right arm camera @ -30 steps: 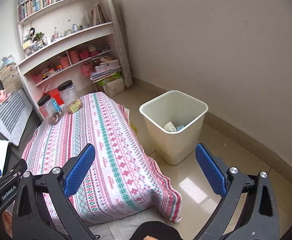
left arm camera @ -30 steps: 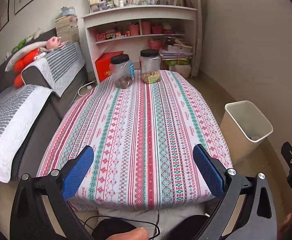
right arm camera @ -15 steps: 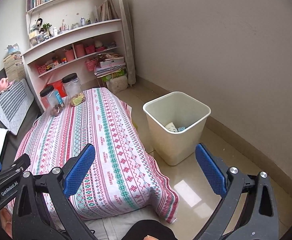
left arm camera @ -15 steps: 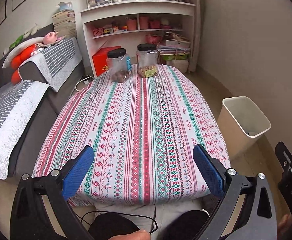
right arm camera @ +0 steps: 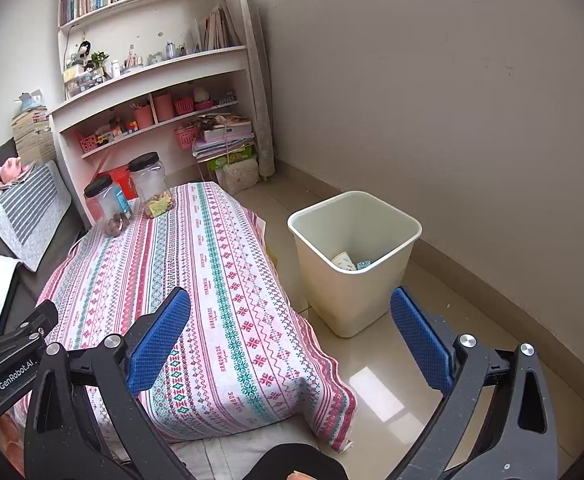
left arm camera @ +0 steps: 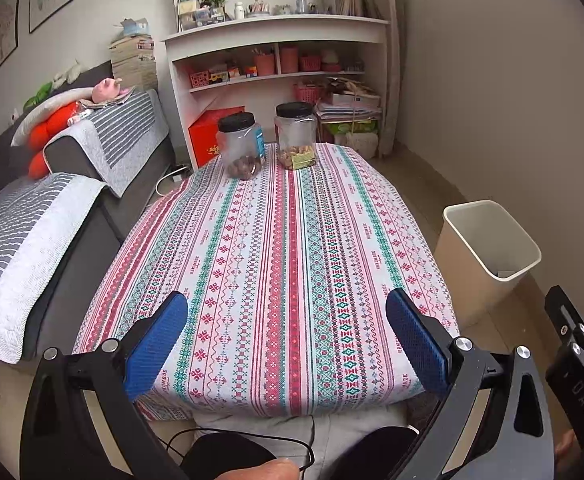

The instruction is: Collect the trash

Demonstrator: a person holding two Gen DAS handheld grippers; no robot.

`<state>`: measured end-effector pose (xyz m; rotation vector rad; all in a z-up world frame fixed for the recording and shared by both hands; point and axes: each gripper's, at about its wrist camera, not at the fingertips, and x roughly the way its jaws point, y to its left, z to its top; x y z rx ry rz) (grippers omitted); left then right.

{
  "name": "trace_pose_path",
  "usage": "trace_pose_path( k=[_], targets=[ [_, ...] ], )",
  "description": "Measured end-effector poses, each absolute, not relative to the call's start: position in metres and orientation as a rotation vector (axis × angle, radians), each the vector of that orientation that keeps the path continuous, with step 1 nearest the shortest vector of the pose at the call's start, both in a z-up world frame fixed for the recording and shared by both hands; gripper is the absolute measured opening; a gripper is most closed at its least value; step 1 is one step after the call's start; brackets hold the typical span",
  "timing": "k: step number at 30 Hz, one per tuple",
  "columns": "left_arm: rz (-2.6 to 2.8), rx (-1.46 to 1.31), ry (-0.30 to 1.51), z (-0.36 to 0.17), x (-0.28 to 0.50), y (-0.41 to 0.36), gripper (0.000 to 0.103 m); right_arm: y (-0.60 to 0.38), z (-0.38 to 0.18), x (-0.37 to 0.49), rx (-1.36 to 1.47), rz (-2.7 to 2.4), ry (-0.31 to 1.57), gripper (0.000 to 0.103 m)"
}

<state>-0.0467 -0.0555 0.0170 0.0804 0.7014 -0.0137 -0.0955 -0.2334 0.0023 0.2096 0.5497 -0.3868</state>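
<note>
Both claws spread wide, nothing held. My left gripper (left arm camera: 287,336) hangs over the near edge of the table w/ striped cloth (left arm camera: 292,248), my right gripper (right arm camera: 292,338) off the table's near right corner. Bin (right arm camera: 354,260) stands on the floor beside the table, approx 1 o'clock from the right claw; trash (right arm camera: 348,261) lies at its bottom. Two black-lidded jars (left arm camera: 267,142) at 12 o'clock on the far end, just beside each other

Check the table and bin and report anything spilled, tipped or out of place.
Nothing stands out. Two lidded jars stand upright at the tablecloth's far end, and the bin stands upright beside the table with scraps inside.
</note>
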Motion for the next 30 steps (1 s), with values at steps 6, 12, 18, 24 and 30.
trace_pose_path(
  k=[6,12,18,24,30],
  targets=[
    [-0.015,0.080,0.703,0.017,-0.047,-0.055,0.096,-0.234,-0.002,-0.095,0.225,-0.384,0.561,0.096],
    [-0.016,0.081,0.703,0.017,-0.047,-0.057,0.096,-0.239,-0.004,-0.095,0.245,-0.384,0.570,0.096],
    [-0.017,0.086,0.707,0.016,-0.048,-0.059,0.096,-0.243,-0.007,-0.094,0.253,-0.384,0.580,0.096],
    [-0.022,0.091,0.709,0.016,-0.048,-0.060,0.096,-0.246,-0.009,-0.094,0.263,-0.382,0.588,0.096],
    [-0.023,0.092,0.709,0.015,-0.048,-0.059,0.096,-0.246,-0.009,-0.094,0.263,-0.382,0.586,0.096]
  ],
)
